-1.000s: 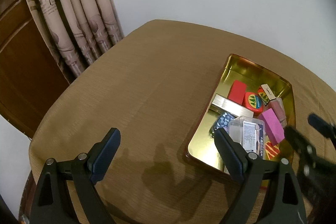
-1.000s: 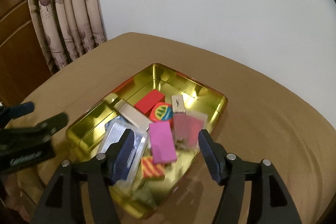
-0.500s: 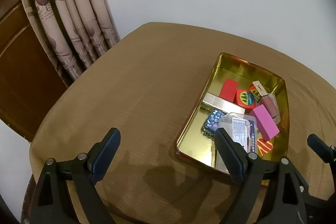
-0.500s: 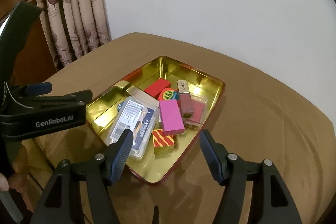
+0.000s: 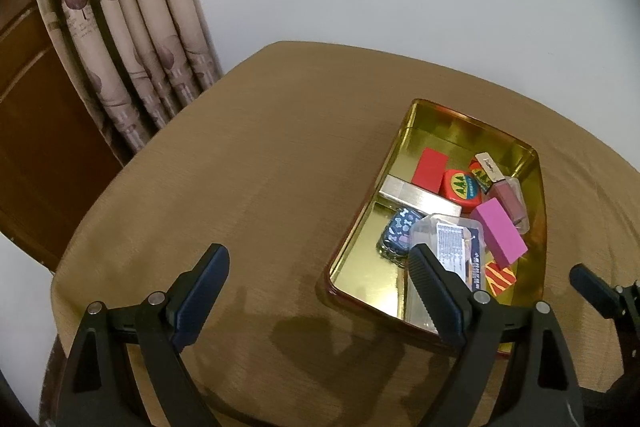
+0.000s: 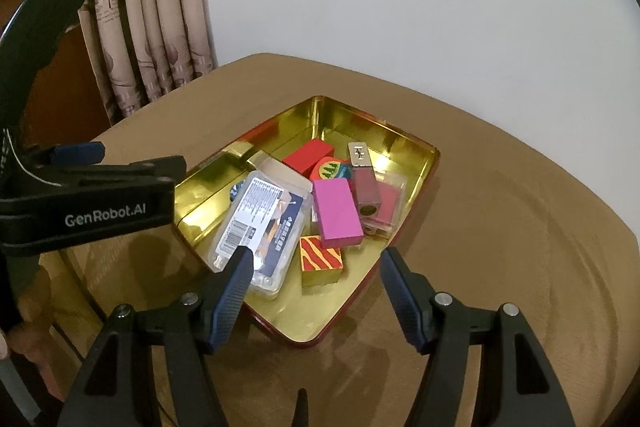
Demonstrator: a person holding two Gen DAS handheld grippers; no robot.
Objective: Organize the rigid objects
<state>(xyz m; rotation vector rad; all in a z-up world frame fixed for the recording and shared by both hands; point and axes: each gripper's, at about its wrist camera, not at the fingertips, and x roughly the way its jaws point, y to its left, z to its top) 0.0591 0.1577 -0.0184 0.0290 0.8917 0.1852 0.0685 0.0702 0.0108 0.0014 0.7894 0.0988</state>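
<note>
Tray (image 6: 416, 183) now nearer right gripper (image 6: 316, 267)

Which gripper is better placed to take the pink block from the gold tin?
Probably the right gripper: open, aimed straight at the pink block. The left gripper, also open, points beside the gold tin.

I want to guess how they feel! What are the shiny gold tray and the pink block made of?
The gold tray looks like polished metal: its walls mirror the things inside. The pink block is matte with crisp edges, probably painted wood, though plastic or foam is possible.
</note>
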